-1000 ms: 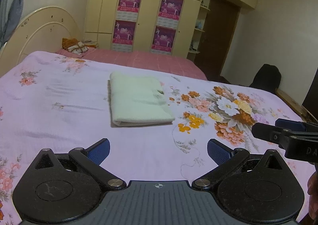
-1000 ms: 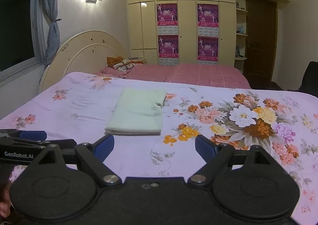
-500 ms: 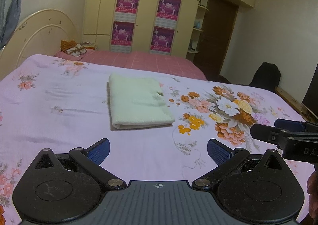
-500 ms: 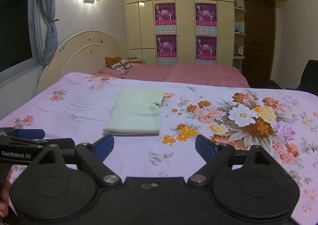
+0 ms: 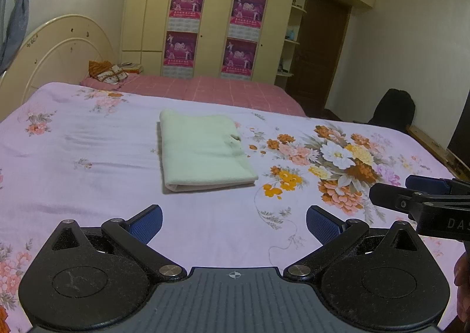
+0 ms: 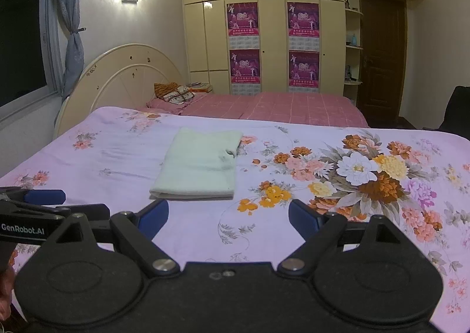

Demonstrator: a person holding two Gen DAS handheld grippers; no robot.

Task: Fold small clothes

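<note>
Both grippers, left (image 5: pixel 234 222) and right (image 6: pixel 228 214), hover with black jaws spread wide and empty, their blue pads ribbed, above a smooth lilac bedsheet (image 5: pixel 88 156) printed with flowers. Well ahead of them lies a pale green cloth (image 5: pixel 202 150), soft and nappy, folded into a neat layered rectangle, flat on the sheet.

Folded garment (image 5: pixel 202 150): soft matt pale-green cloth; bedsheet (image 5: pixel 88 156): smooth floral printed cloth; wardrobe (image 5: pixel 217 9): glossy cream panels
</note>
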